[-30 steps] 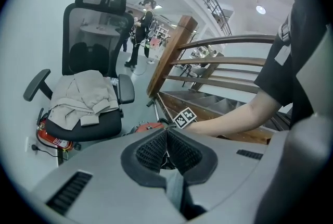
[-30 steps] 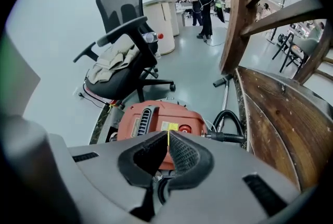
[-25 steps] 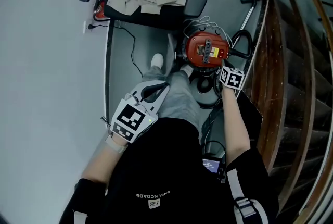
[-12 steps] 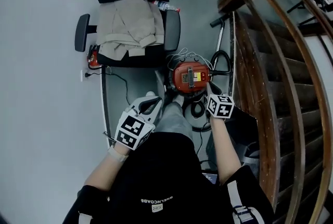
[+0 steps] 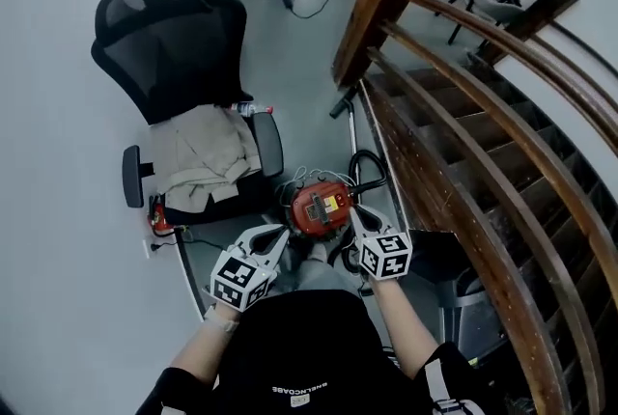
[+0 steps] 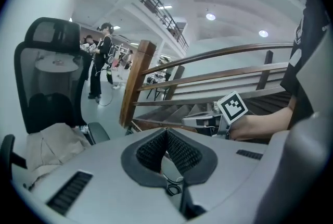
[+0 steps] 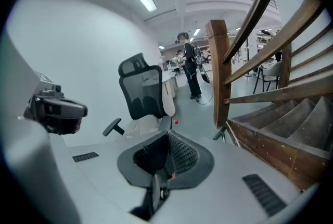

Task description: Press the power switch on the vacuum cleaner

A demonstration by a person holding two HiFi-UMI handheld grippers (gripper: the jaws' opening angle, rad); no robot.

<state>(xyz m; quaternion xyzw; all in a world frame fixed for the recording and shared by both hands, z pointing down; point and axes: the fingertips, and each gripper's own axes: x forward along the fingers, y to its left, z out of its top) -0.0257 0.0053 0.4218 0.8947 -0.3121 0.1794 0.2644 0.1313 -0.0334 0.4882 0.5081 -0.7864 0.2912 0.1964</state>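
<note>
Wooden staircase (image 5: 454,138) right of the red vacuum cleaner (image 5: 322,208) on the floor (image 5: 58,114); office chair (image 5: 174,46) to its left. Left tongs (image 5: 278,232) and right tongs (image 5: 353,213) either side of it, both closed on nothing. Power switch too small to pick out: locate first, then press squarely with one closed tip.

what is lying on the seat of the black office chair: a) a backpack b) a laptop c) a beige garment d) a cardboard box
c: a crumpled beige garment lies spread over the seat of the office chair in the head view.
</note>
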